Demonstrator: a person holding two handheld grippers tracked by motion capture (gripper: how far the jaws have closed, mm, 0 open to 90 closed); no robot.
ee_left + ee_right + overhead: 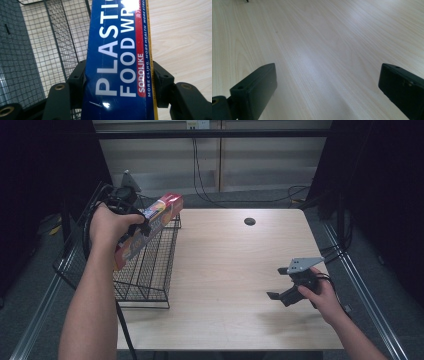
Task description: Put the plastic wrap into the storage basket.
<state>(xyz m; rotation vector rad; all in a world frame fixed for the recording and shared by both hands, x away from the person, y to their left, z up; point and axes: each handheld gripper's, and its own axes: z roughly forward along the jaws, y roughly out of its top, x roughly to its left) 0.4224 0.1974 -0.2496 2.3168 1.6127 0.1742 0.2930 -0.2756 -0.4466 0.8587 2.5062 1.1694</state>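
1. High view: left gripper [142, 226] clamps the plastic wrap box [150, 227] above the wire basket [150, 270]; long axis slants, red end up and away; right gripper [280, 282] gapes over the table [225, 260].
2. Left gripper view: box [120, 62] runs lengthwise between both jaws.
3. Right gripper view: jaws wide apart, nothing between.

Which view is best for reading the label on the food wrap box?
Left gripper view: the food wrap box is close up, lettering legible, clamped by the left gripper. High view shows the whole box above the wire basket, print unreadable. Right gripper view: bare table.
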